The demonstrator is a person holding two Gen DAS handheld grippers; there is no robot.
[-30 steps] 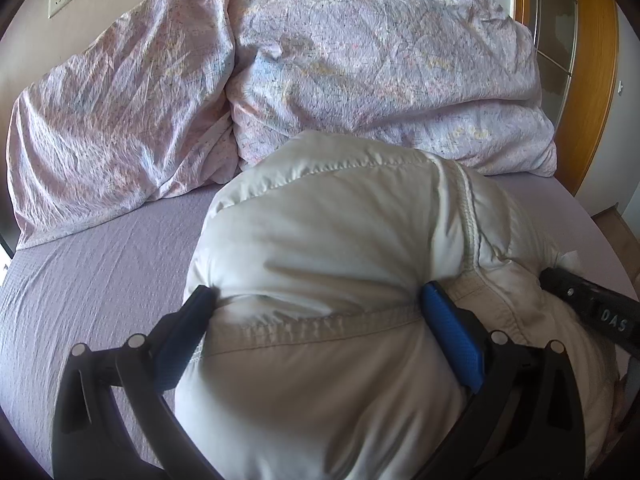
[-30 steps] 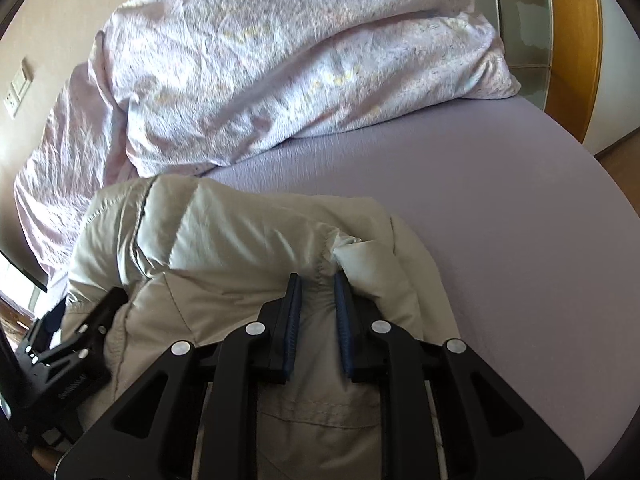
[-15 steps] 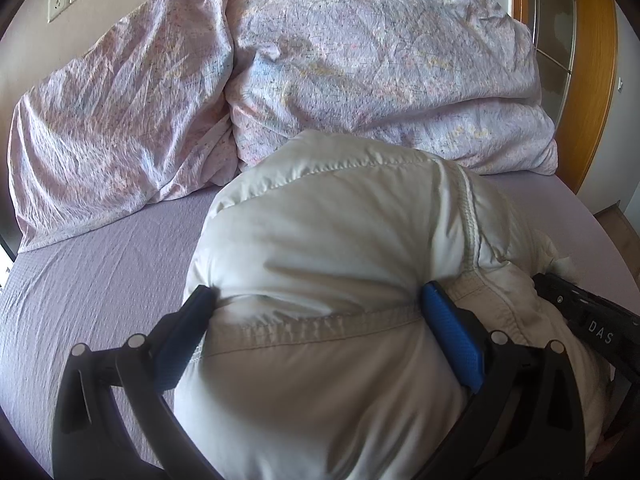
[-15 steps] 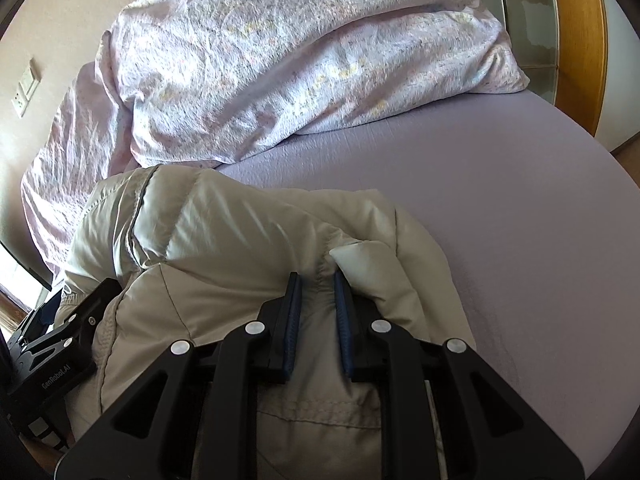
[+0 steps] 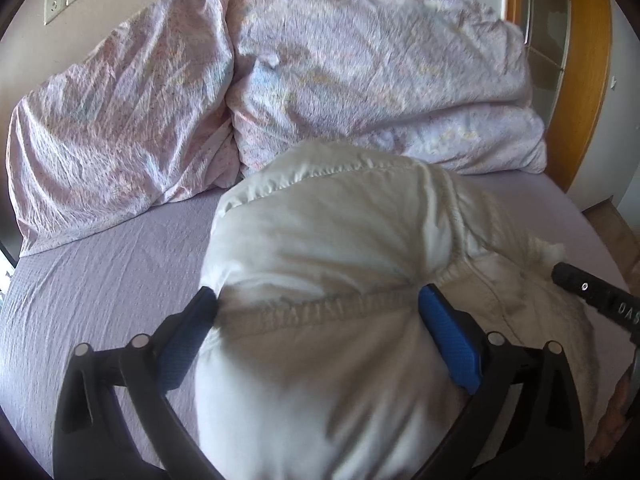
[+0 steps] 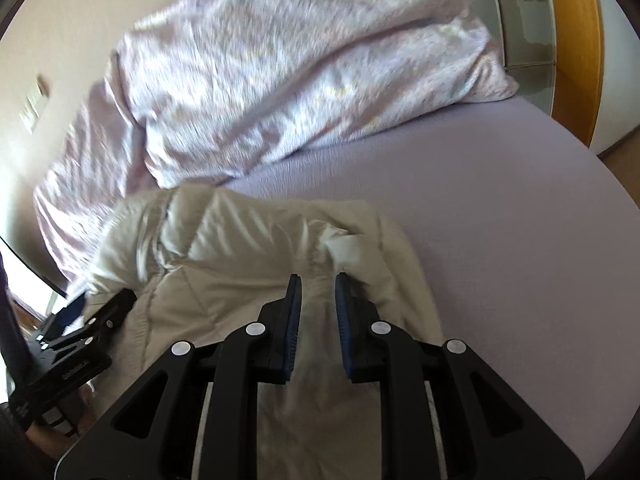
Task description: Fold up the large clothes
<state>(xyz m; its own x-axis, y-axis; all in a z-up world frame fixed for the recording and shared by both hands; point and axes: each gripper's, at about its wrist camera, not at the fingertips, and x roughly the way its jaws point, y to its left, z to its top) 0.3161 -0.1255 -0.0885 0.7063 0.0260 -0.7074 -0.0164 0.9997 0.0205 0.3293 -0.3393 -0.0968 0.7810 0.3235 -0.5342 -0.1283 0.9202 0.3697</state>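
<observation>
My left gripper [image 5: 316,304] has its blue fingers [image 5: 448,340] spread wide, one pressed against each side of a thick bundle of the jacket [image 5: 328,248], so it squeezes the padded fabric between them. My right gripper [image 6: 316,292] has its fingers [image 6: 290,320] parted a little, with a narrow gap between the pads; jacket fabric lies in and under that gap, but I cannot tell whether the pads touch it. The cream jacket sits bunched on the lilac sheet [image 6: 500,220], near the front edge of the bed. Behind it, against the wall, lies a crumpled pink duvet [image 5: 360,80].
</observation>
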